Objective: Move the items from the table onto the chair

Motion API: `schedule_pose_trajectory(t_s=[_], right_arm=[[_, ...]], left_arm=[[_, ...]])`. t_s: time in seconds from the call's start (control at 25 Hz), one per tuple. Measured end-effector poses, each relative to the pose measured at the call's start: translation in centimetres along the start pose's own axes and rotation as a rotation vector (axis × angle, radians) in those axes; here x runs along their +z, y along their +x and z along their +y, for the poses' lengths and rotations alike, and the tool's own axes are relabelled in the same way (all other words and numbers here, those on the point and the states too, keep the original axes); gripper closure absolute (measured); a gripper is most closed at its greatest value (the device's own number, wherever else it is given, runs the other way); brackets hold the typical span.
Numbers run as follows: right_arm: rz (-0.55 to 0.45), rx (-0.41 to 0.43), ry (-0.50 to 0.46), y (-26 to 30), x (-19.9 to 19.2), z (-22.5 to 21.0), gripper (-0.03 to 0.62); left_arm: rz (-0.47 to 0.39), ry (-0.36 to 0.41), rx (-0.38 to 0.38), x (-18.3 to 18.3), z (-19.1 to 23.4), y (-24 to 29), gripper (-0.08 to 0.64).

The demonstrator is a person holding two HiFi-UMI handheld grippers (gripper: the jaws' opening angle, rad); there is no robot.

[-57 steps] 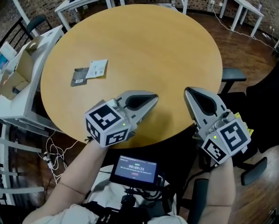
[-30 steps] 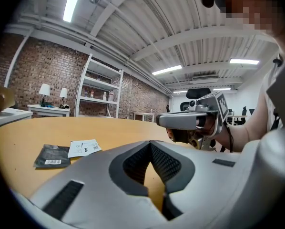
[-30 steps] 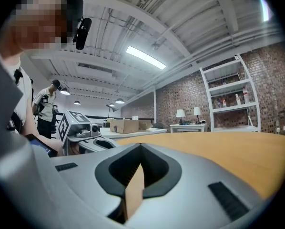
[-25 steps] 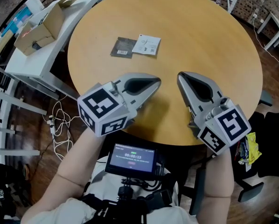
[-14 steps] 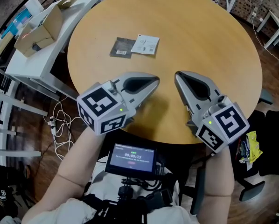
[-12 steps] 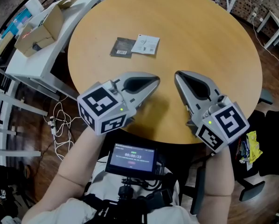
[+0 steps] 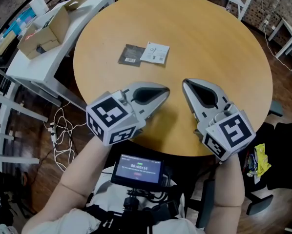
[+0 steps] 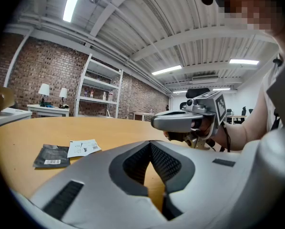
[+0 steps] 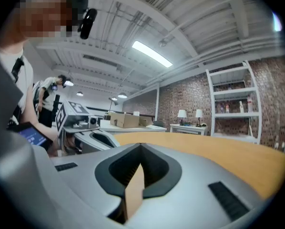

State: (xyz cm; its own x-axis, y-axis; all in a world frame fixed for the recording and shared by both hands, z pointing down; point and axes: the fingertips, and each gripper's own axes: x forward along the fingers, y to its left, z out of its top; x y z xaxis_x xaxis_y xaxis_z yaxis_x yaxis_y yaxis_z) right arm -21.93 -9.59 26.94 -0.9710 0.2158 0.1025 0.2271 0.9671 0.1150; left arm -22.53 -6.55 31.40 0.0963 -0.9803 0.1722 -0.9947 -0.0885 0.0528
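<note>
Listing the stock as it lies for you: one dark grey flat packet with a white barcode label [image 7: 130, 54] and one white printed flat packet [image 7: 156, 53], both lying flat on the round pale-wood table [image 7: 219, 43], edge to edge, the dark one on the left, so the pair's long axis runs across your view. They sit ahead of your tools and off to the left, well apart from either tip. Your left gripper [image 7: 165, 90] has its jaws closed together with nothing between them, only bare tabletop showing through the gap behind the tips. Your right gripper [image 7: 185, 83] is likewise closed and empty. Both hang over the table's near part, tips angled toward each other. The left one is the nearer to the packets, the white packet being the closer item to it. The black chair [image 7: 285, 135] stands off the table's right side, so I judge either packet would need carrying across your body to reach it.
</note>
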Motion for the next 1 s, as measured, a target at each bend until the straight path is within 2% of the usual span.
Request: schedule_pose_trajectory(t_s=[0.28,0.44,0.56,0.68,0.88,1.0], right_arm=[[0.222,0.066,-0.364,4.3,-2.0,-0.2,0.579],[0.365,0.095,-0.637,7.5,-4.5,-1.5,0.488],[0.477,0.120,-0.809,9.4,-6.4,-2.0,0.460],[0.543,0.134,-0.966,11.1,-7.5,-2.1,0.460],[0.611,0.158,-1.159,12.8,-8.7,-2.2,0.460],[0.618,0.150,-1.231,13.7,-8.9,-2.3,0.460]], left_arm=[[0.011,0.013,-0.042,-0.3,-0.4,-1.6,0.554],[0.018,0.018,-0.084,-0.1,-1.0,-2.1,0.554],[0.018,0.008,-0.091,0.0,-1.0,-2.5,0.554],[0.013,0.029,-0.096,-0.1,-0.6,-2.8,0.554],[0.008,0.033,-0.105,0.0,-0.3,-3.0,0.554],[0.008,0.032,-0.106,-0.1,-0.3,-3.1,0.554]])
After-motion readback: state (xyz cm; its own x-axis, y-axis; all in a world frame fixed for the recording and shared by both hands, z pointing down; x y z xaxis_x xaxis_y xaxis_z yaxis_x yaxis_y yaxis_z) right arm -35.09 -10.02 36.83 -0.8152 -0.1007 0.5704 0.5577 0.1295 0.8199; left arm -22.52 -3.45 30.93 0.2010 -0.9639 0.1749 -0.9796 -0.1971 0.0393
